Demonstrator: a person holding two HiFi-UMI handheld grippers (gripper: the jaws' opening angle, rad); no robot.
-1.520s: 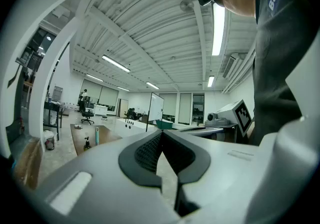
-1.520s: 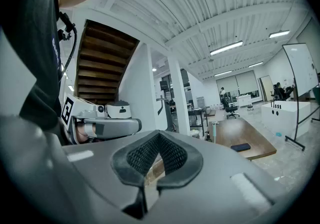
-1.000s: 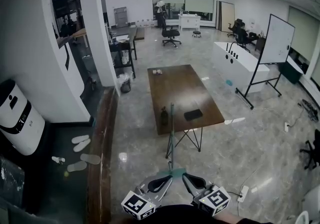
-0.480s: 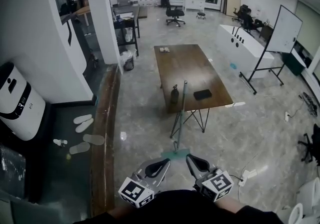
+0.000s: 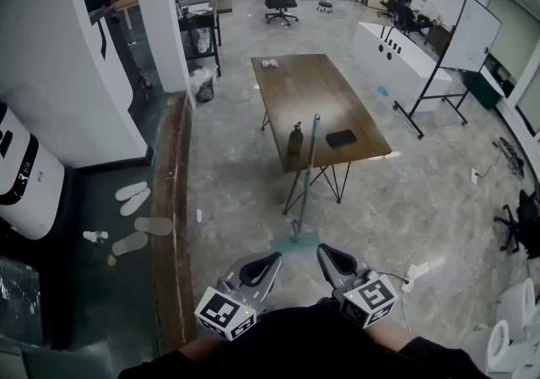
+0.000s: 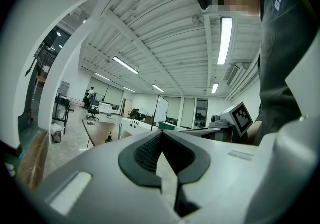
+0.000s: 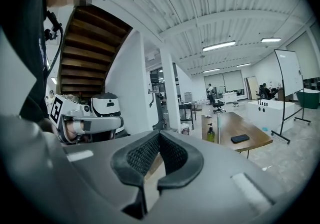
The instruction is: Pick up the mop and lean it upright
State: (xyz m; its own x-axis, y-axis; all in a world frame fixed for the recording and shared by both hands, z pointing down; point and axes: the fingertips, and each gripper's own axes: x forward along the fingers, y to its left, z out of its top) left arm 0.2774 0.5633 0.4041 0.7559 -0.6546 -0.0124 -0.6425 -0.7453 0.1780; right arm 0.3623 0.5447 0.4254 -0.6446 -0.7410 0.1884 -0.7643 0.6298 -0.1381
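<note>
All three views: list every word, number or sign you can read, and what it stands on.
"Badi", cut off by the frame edge: on the person's grey shirt.
White machine by the wall: dark marks, too small to read.
Marker cubes: square patterns only, no letters.

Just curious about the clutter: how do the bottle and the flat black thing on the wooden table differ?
The bottle stands upright; the flat black thing lies flat. The bottle is tall and narrow, greenish with a dark top; the flat black thing is a thin, wide slab. Both sit at the near end of the wooden table, with the mop handle between them in the head view.
</note>
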